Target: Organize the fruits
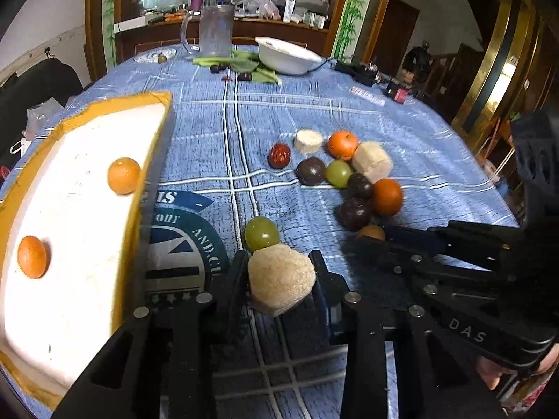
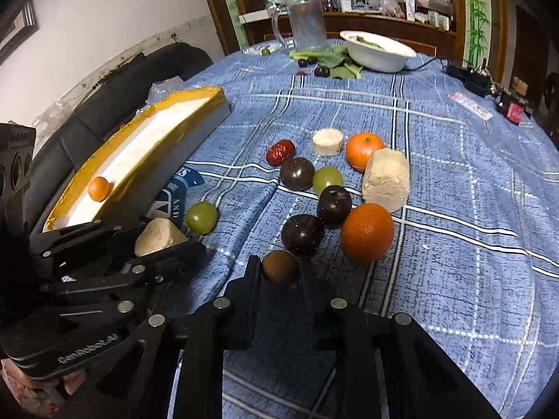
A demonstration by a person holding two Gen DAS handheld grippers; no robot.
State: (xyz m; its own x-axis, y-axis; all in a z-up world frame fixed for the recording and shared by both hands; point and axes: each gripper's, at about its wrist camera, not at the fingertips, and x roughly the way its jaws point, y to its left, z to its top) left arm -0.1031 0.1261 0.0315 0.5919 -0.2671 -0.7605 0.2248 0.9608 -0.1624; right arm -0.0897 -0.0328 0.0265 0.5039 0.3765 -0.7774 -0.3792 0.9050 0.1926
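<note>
- Down at the near edge of the blue checked tablecloth (image 1: 349, 111), both grippers have their jaws around fruit.
- Left gripper (image 1: 279, 279): its two black fingers press on either side of a pale beige chunk (image 1: 281, 281), which sits squeezed between them; a green grape (image 1: 261, 233) lies just beyond the chunk, touching or nearly so.
- Right gripper (image 2: 281, 267): fully closed on a small brown fruit (image 2: 278, 266), pinched between the fingertips just above the cloth.
- A white foam tray with yellow taped edges (image 1: 153, 146) lies to the left of the left gripper; two small oranges (image 1: 123, 175) rest inside it, well apart from each other.
- Loose fruit is clustered on the cloth ahead of the right gripper: a large orange (image 2: 367, 232), two dark plums (image 2: 302, 234) touching it and each other, a third plum (image 2: 297, 173), another green grape (image 2: 326, 179), a red date (image 2: 280, 152), a mandarin (image 2: 364, 150), a pale round slice (image 2: 327, 142) and a bigger beige chunk (image 2: 386, 179).
- At the far side stand a clear jug (image 1: 216, 29), a white bowl (image 1: 286, 57) and some green leaves (image 1: 251, 64).
</note>
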